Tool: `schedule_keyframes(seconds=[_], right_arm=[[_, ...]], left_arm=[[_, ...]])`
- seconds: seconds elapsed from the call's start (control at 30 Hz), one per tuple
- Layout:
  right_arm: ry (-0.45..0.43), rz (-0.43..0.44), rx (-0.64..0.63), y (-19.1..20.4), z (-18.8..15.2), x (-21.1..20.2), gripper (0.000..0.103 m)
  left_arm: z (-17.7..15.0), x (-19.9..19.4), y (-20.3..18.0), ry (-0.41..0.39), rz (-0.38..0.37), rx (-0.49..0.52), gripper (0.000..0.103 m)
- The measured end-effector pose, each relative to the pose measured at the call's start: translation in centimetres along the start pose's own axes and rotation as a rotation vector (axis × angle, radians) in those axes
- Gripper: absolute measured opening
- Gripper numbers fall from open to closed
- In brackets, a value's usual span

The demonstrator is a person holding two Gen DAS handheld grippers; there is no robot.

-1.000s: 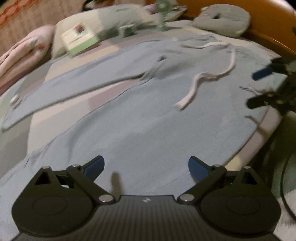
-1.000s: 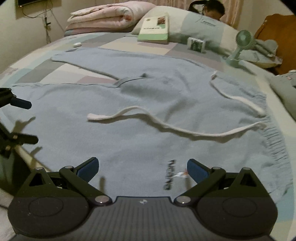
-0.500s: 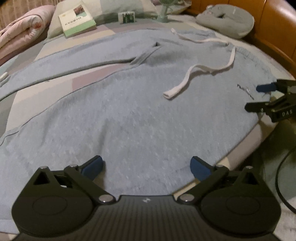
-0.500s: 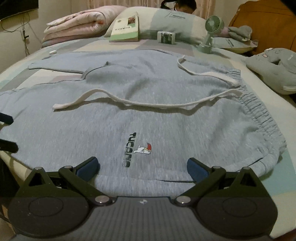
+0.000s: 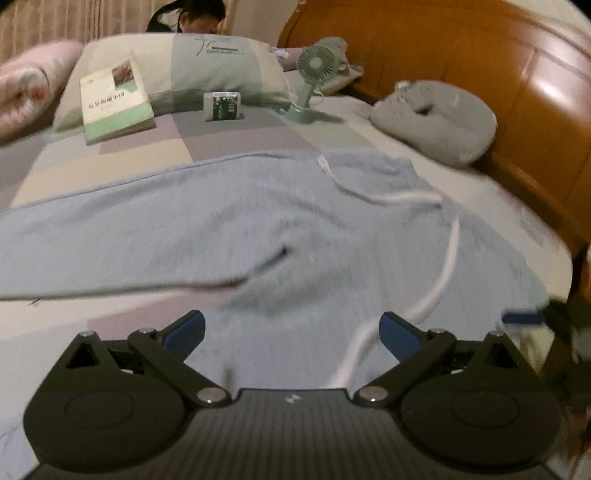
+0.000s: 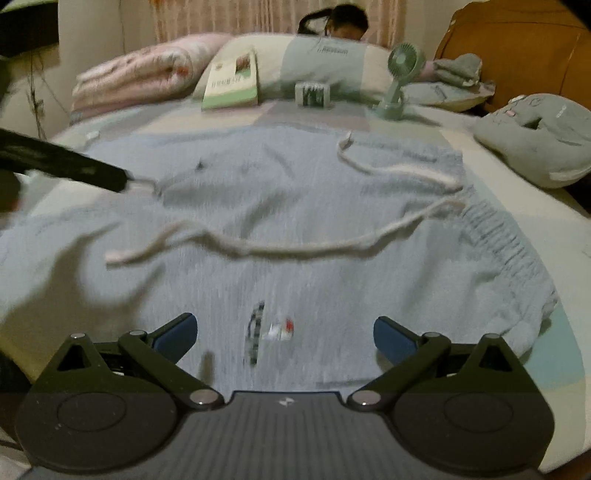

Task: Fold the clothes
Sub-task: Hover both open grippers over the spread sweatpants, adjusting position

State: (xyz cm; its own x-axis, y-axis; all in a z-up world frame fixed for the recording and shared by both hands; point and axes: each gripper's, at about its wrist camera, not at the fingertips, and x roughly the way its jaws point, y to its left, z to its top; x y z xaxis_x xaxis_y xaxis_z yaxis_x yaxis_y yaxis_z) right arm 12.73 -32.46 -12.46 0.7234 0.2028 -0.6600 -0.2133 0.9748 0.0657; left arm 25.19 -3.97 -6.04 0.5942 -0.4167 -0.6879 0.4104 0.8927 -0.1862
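Light blue sweatpants (image 5: 229,229) lie spread flat on the bed, with a white drawstring (image 5: 443,269) trailing across them. My left gripper (image 5: 291,328) hovers open just over the fabric near the crotch, holding nothing. The right gripper's blue pad (image 5: 521,318) shows blurred at the right edge. In the right wrist view the sweatpants (image 6: 332,206) fill the middle, with the elastic waistband (image 6: 506,243) on the right and the drawstring (image 6: 258,249) across. My right gripper (image 6: 284,332) is open above a small printed logo (image 6: 271,330). A blurred black finger (image 6: 92,171) of the left gripper reaches in from the left.
At the bed's far side are a striped pillow (image 5: 221,70), a green book (image 5: 114,99), a small box (image 5: 221,106), a green desk fan (image 5: 314,74) and a pink quilt (image 6: 140,81). A grey cushion (image 5: 439,118) lies by the wooden headboard (image 5: 498,74). A person's head (image 6: 343,22) shows behind the pillow.
Both grippers have moved in over the sweatpants toward the pillow side, and both views are now motion-blurred. The left gripper now reaches into the right wrist view. Both stay open.
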Motion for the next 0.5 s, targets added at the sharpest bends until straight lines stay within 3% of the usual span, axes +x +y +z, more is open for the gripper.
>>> schedule_keyframes(seconds=[0.13, 0.27, 0.4, 0.5], right_arm=[[-0.039, 0.002, 0.064, -1.3, 1.3, 0.1, 0.103], [-0.042, -0.008, 0.121, -2.5, 2.1, 1.3, 0.103], [-0.035, -0.01, 0.163, -3.2, 2.5, 2.6, 0.103], [-0.042, -0.01, 0.191, -3.5, 2.7, 3.2, 0.103]], left_arm=[[1.6, 3.6, 4.7, 0.039, -0.051, -0.193, 0.099], [0.8, 6.2, 9.4, 0.087, -0.076, -0.369, 0.097], [0.4, 6.9, 13.2, 0.004, -0.143, -0.509, 0.097], [0.1, 7.7, 16.0, -0.086, -0.162, -0.635, 0.091]])
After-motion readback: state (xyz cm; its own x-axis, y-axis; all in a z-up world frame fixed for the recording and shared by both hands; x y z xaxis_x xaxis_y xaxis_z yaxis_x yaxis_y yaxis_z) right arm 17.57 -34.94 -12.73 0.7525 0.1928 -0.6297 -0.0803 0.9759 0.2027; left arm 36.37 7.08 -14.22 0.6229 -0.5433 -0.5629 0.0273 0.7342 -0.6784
